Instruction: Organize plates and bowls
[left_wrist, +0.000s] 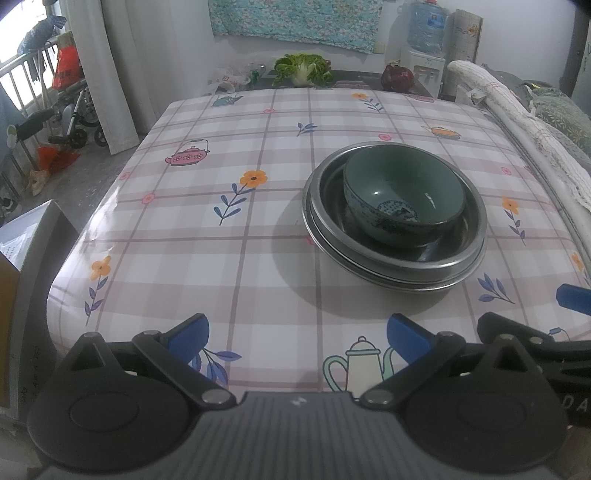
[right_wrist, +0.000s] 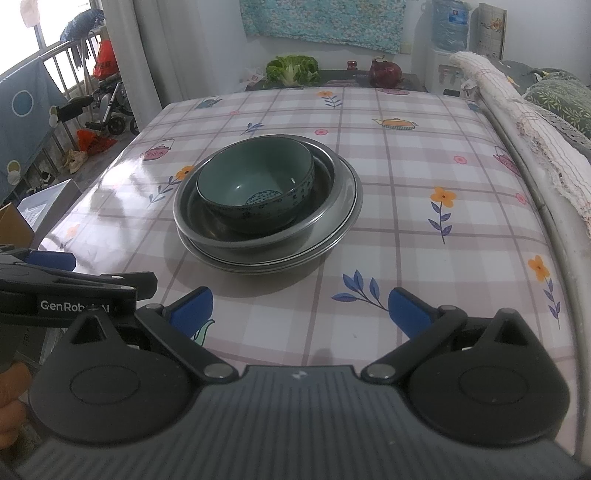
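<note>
A green ceramic bowl with a blue pattern sits inside a steel bowl, which rests on a steel plate, all stacked on the checked tablecloth. The stack shows in the right wrist view too: green bowl, steel bowl, plate. My left gripper is open and empty, hovering near the table's front edge, left of the stack. My right gripper is open and empty, in front of the stack. The left gripper's side shows at the right view's left edge.
A leafy cabbage and a dark red cabbage lie on a dark counter beyond the table's far edge. A padded rail runs along the right side. A wheelchair and clutter stand on the floor at the left. A box sits at the near left.
</note>
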